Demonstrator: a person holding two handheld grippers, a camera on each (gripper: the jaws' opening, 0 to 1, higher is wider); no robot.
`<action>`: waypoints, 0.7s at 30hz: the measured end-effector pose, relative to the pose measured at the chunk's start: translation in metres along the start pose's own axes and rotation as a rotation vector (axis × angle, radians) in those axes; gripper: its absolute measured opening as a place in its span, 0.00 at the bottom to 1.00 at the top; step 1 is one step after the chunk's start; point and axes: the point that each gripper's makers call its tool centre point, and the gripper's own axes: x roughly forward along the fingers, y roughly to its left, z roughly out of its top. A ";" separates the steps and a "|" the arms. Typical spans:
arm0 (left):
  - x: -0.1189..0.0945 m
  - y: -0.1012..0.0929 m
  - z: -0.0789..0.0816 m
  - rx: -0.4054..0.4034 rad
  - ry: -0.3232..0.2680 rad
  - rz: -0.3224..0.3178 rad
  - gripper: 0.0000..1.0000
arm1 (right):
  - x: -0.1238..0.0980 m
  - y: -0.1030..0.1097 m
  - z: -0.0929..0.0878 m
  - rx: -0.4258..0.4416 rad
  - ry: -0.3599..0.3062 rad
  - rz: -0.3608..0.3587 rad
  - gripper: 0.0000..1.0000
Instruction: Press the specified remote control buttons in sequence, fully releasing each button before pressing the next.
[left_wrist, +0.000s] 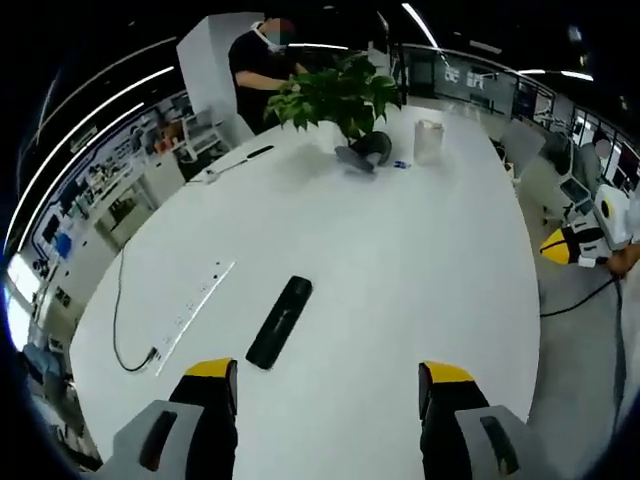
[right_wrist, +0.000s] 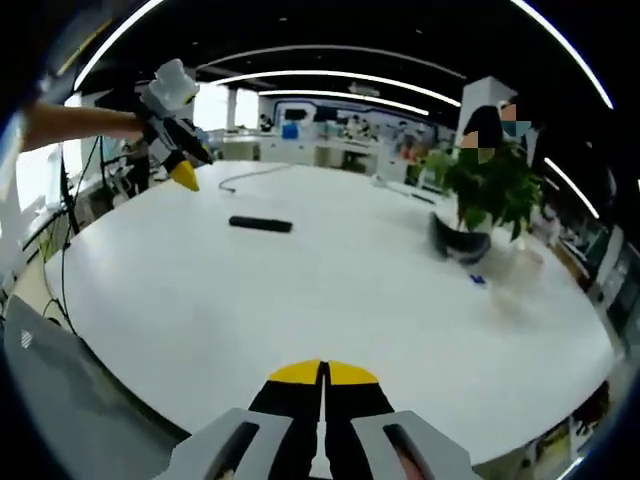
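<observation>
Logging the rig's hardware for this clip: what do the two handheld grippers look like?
Both match: the left gripper and right gripper have black jaws capped with yellow tips on light grey bodies with dark slots. Seen from the right gripper view, the left gripper has a white and black body with yellow tips.

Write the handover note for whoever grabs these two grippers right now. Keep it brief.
Left gripper: open, empty, above the white table, just short of the black remote control.
Right gripper: shut, empty, held over the table's near edge, well away from the remote.
The remote lies flat on the table beside a white power strip; a potted plant stands at the far end.
Done: no press in progress.
Left: the button presses, each fully released.
</observation>
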 end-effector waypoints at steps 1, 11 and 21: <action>0.002 0.002 0.001 0.010 0.004 -0.003 0.76 | 0.001 0.000 -0.001 -0.002 0.008 0.000 0.00; 0.032 0.023 0.003 0.039 0.089 -0.081 0.73 | 0.008 0.000 -0.036 -0.005 0.218 -0.006 0.00; 0.064 0.043 0.003 0.062 0.142 -0.137 0.72 | 0.011 0.020 -0.062 0.098 0.403 0.081 0.00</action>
